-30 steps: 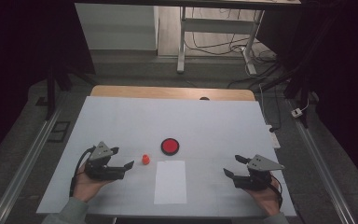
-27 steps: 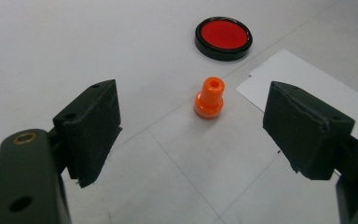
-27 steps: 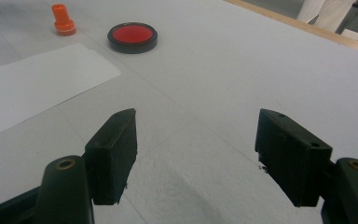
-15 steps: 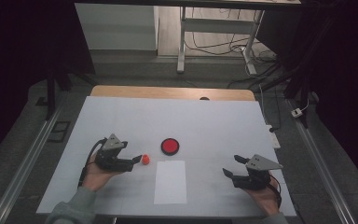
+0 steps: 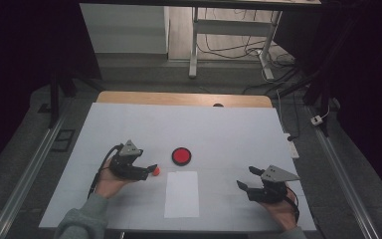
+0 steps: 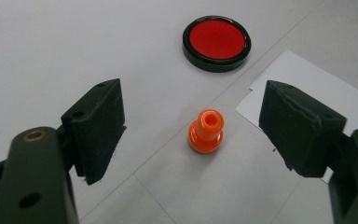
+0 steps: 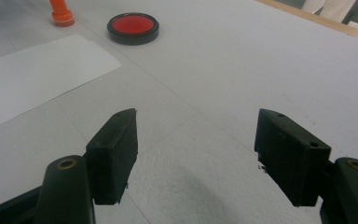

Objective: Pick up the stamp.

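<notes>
Left gripper (image 6: 193,135) fingers (image 6: 98,126) spread either side of the small orange plastic stamp-like peg (image 6: 205,131), not touching; they've just been closing in. Peg stands upright on the white counter (image 5: 229,129), just short of the round red pad in its black rim (image 6: 216,43), beside the white paper sheet (image 5: 181,194). Risk: uneven contact tips the narrow peg or skids it toward the pad. Right gripper (image 7: 196,154) released, empty, well apart from the pad.

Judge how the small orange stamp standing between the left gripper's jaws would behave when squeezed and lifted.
The orange stamp looks like hard, glossy plastic, so it is probably stiff and a little slippery. It stands upright on a wider base with a narrow neck, so an off-centre nudge might tip it. Being small, it is likely light.
</notes>
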Available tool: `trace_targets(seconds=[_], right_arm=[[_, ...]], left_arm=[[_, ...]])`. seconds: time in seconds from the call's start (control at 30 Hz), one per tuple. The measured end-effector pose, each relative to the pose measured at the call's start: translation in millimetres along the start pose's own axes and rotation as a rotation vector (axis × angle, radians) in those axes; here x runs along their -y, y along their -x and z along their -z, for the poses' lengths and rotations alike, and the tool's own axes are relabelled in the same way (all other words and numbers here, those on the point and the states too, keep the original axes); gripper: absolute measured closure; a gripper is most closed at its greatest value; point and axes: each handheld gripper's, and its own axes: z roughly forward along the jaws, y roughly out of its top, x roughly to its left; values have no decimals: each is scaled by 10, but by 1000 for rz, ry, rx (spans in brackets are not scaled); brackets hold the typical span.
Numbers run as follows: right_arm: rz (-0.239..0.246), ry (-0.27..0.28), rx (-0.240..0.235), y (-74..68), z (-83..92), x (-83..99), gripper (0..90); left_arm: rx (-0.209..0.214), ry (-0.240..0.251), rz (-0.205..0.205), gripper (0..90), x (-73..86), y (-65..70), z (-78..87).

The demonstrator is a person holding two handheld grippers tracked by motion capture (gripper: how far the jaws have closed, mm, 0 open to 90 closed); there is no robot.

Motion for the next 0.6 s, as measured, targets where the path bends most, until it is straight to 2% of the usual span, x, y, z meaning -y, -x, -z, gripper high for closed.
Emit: trace_targets(seconds=[0.17, 0.43, 0.6], right_arm=[[1, -6, 0, 1, -7, 5, 300], [3, -10, -3, 3, -15, 16, 301], [1, -11, -4, 0, -17, 20, 301]], left_arm=[[-1, -16, -5, 239, 29, -4, -52], [9, -44, -32, 301, 51, 26, -152], [15, -51, -32, 344, 68, 36, -210]])
